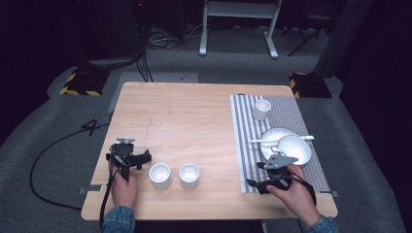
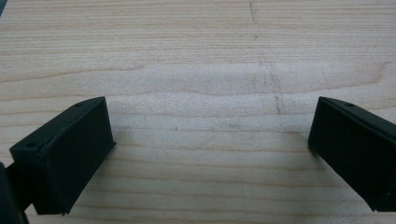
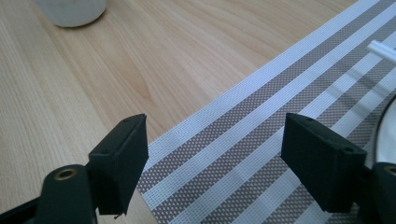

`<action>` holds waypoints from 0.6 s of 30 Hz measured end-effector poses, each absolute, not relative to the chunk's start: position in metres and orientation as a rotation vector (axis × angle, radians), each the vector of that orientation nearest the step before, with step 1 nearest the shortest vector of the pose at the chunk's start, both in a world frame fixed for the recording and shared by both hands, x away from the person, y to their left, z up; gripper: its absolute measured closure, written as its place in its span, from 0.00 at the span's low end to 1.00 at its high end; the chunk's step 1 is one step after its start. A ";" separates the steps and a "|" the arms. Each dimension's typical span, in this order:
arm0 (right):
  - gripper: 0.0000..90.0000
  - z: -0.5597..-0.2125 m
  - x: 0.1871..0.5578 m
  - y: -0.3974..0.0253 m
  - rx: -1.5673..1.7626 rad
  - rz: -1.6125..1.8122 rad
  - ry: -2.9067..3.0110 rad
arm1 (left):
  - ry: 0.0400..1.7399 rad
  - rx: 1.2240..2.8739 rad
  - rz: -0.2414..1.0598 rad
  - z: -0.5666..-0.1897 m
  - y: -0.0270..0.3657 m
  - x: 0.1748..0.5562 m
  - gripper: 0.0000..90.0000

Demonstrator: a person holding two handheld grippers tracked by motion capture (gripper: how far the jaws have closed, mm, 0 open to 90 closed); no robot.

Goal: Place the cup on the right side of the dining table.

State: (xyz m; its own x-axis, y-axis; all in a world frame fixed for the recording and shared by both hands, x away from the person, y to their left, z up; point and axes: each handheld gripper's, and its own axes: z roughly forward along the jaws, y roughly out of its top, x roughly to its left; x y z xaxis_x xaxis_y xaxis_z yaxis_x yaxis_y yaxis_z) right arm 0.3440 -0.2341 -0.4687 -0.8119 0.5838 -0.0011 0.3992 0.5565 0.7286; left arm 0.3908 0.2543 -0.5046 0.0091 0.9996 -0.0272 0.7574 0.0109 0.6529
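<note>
While both tools gape wide and empty, left tool [image 1: 127, 156] beside the two cups [image 1: 160, 175] near the worktop's [image 1: 184, 116] front edge, a careless sideways sweep could tip one, or right tool [image 1: 272, 175] snag the striped mat [image 1: 243, 145].

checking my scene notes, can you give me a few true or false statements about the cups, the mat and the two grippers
1. Two white cups stand side by side on the bare wood of the table. True.
2. The left gripper is shut on a cup. False: its jaws stand wide apart over bare wood, holding nothing.
3. A third cup stands on the striped mat. True.
4. The right gripper holds the spoon. False: its jaws are open above the mat's edge, and the spoon lies across the plate.
5. The bowl sits on the bare wood beside the left gripper. False: it is on the mat, near the right gripper.
</note>
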 end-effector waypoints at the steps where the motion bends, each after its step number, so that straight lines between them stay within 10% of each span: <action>1: 0.26 -0.472 0.342 -0.234 0.819 1.105 2.550 | 1.800 1.798 0.641 -0.505 0.254 0.391 0.00; 18: 0.17 -0.504 0.329 -0.230 0.852 1.107 2.517 | 1.799 1.798 0.641 -0.505 0.254 0.391 0.00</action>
State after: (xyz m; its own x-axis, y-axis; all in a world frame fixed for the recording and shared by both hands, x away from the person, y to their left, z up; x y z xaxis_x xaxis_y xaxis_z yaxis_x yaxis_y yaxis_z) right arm 0.3286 -0.2300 -0.5043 -0.7935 0.6086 -0.0035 0.4087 0.5370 0.7380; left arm 0.3908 0.2544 -0.5046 0.0093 0.9996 -0.0266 0.7575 0.0103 0.6528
